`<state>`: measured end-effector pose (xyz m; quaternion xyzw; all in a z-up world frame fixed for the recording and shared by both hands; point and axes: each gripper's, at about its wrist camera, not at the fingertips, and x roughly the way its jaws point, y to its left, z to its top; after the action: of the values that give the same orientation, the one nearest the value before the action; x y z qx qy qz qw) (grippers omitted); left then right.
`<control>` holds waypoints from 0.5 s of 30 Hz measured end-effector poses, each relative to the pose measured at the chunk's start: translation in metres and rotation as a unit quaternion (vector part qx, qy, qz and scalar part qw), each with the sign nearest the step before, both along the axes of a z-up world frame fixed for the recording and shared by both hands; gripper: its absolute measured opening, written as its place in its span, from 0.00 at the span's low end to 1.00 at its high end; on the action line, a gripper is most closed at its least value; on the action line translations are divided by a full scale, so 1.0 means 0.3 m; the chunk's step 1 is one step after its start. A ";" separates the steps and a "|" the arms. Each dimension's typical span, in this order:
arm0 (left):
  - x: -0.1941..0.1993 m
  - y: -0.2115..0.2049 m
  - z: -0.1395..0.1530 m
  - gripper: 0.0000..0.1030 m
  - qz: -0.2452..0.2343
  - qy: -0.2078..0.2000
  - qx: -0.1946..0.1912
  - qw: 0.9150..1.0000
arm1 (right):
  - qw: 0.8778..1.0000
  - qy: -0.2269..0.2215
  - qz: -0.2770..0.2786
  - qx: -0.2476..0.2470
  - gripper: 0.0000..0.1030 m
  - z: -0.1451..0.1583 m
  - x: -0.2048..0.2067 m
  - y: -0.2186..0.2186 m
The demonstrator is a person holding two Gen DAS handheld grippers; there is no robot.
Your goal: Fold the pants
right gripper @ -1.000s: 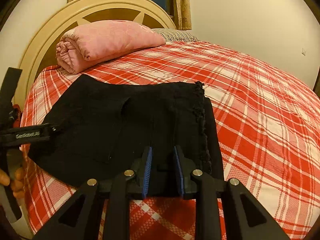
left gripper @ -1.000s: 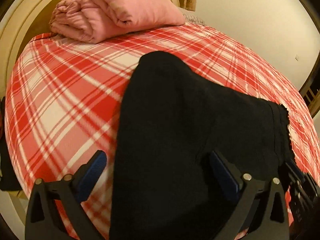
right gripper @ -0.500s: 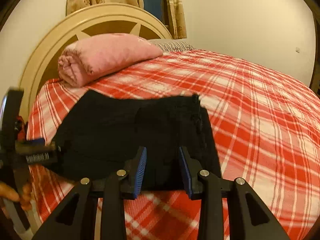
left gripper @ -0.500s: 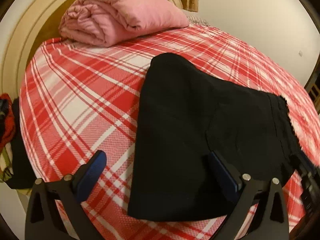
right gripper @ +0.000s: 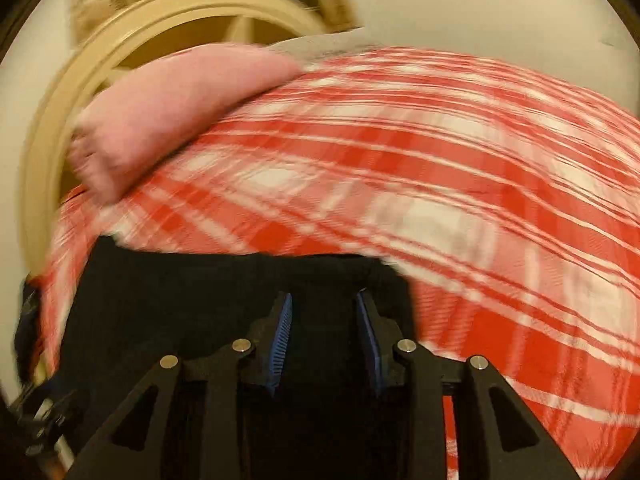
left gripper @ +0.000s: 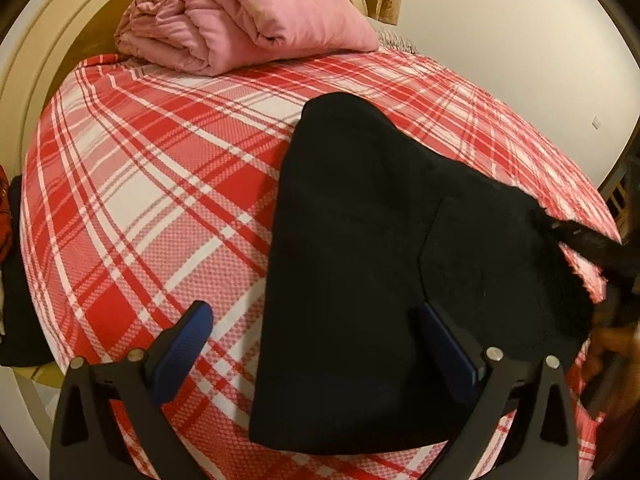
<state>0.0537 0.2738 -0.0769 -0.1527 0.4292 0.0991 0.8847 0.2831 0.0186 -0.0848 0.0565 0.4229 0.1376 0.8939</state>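
In the left wrist view, the right edge of the frame was dark and smeared, so the right gripper (left gripper: pixel 592 248) showed only as a black streak over the far corner of the pants (left gripper: pixel 380 280), and its grip could not be told from there. One pair of black pants lay folded on the red plaid bedspread (left gripper: pixel 160 184), with the fringed edge on the side away from the headboard (left gripper: pixel 24 80). The left gripper (left gripper: pixel 316 336) stood released, its two blue pads spread wide, one over bare plaid and the other over the black cloth. One rolled pink blanket (left gripper: pixel 240 16) rested against the headboard, well apart from the pants, and a dark heap of clothing was cut off at the left border. In the right wrist view everything was blurred. The right gripper (right gripper: pixel 324 320) had its jaws parted with a clear gap, its two pads poised over the near edge of the pants (right gripper: pixel 180 304); whether they touched the fabric could not be made out. Beyond lay the bedspread (right gripper: pixel 440 184), the pink blanket (right gripper: pixel 172 108) and the headboard (right gripper: pixel 60 120).
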 end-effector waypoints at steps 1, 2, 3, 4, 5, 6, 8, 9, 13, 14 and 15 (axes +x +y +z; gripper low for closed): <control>0.000 0.003 -0.004 1.00 0.002 0.000 -0.006 1.000 | 1.000 0.003 -0.003 0.009 0.39 0.001 0.005 -0.006; 0.000 0.002 -0.005 1.00 0.003 -0.001 -0.008 1.000 | 1.000 0.003 0.000 0.006 0.39 0.002 0.004 -0.005; -0.001 -0.003 -0.004 1.00 0.002 -0.001 -0.004 1.000 | 1.000 0.000 0.005 -0.005 0.39 0.007 0.000 0.002; -0.001 -0.007 -0.003 1.00 0.001 -0.002 0.000 1.000 | 1.000 -0.002 0.010 -0.015 0.40 0.016 -0.011 0.006; -0.002 -0.008 -0.002 1.00 0.000 -0.002 0.002 1.000 | 1.000 -0.005 0.010 -0.015 0.40 0.026 -0.024 0.003; -0.005 -0.006 -0.002 1.00 0.001 0.001 0.000 1.000 | 1.000 -0.010 0.004 -0.008 0.41 0.039 -0.046 -0.009; -0.014 0.001 0.002 1.00 0.006 0.007 -0.008 1.000 | 0.999 -0.027 -0.013 0.017 0.42 0.069 -0.115 -0.039; -0.023 0.003 0.006 1.00 0.008 0.010 -0.010 1.000 | 0.999 -0.038 -0.019 0.022 0.42 0.086 -0.156 -0.050; -0.067 -0.024 0.029 1.00 0.005 0.012 0.031 0.999 | 0.999 -0.053 0.000 0.002 0.44 0.112 -0.293 -0.020; -0.074 -0.036 0.033 1.00 0.005 0.012 0.044 0.999 | 0.999 -0.051 0.007 -0.006 0.44 0.111 -0.319 -0.010; -0.078 -0.045 0.036 1.00 0.003 0.013 0.053 0.998 | 0.999 -0.050 0.008 -0.019 0.46 0.109 -0.347 0.000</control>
<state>0.0302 0.2603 -0.0660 -0.1055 0.4343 0.1265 0.8856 0.1790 0.0185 -0.0521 0.0294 0.3810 0.1393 0.9136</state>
